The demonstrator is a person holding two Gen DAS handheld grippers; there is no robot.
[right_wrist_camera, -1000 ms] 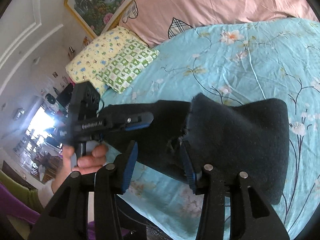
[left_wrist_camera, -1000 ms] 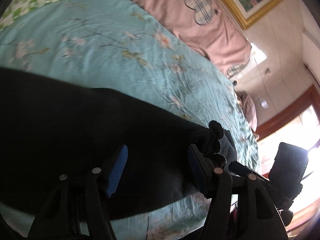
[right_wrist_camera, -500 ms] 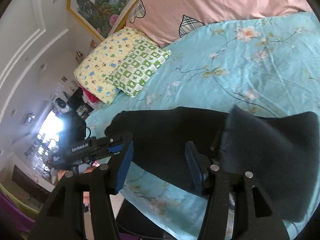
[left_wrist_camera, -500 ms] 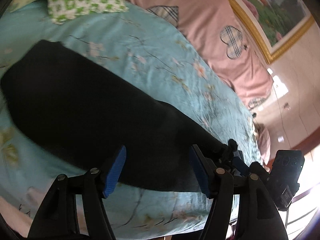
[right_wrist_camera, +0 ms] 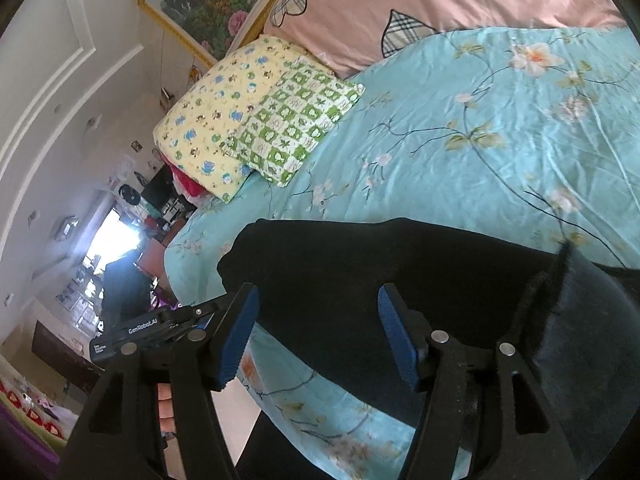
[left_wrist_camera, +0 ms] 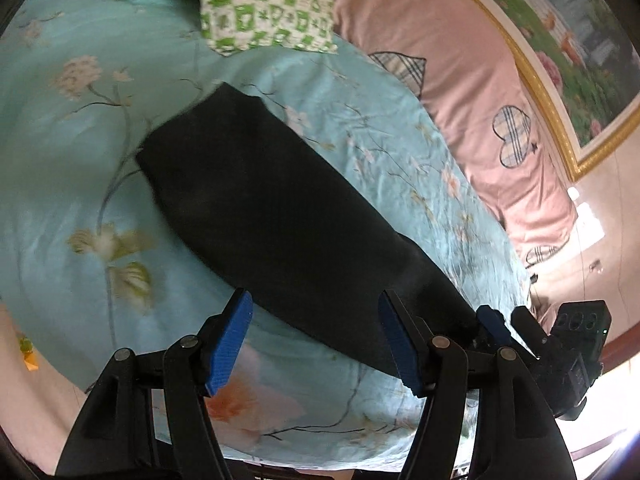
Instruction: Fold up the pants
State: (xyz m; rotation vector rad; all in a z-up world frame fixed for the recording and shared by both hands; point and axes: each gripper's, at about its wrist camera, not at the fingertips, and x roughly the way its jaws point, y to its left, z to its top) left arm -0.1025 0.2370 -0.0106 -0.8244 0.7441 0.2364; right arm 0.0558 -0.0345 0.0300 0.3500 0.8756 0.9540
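**A:** One pair of black pants (left_wrist_camera: 264, 216) lay flat on the blue floral bedsheet (left_wrist_camera: 72, 152), and it looked already folded lengthwise into a long dark strip. Its narrow end pointed toward the green checked pillow (left_wrist_camera: 264, 4). The wider end ran back under your right gripper (right_wrist_camera: 316, 332).

**B:** And what did my grippers have hold of?

**A:** Nothing that I could see. Your left gripper (left_wrist_camera: 316, 340) stood wide, with bare sheet and the near edge of the pants between its blue pads (left_wrist_camera: 228, 340), which pressed on no cloth. Your right gripper's jaws were parted too. They hung over the pants near a raised flap at the wide end (right_wrist_camera: 560, 280), and that flap sat just outside them.

**B:** How would the fabric handle?

**A:** I judged it soft, fairly thick and fleecy, and light. It would drape and sag, not hold a crease, and the smooth sheet would probably let it slide. You'd do best to pinch both layers at the two corners of one end, so the layers travel together toward the other end. Beyond the pillow, the pink headboard cover (left_wrist_camera: 460, 80) and the framed painting (left_wrist_camera: 560, 40) were well apart from the pants.
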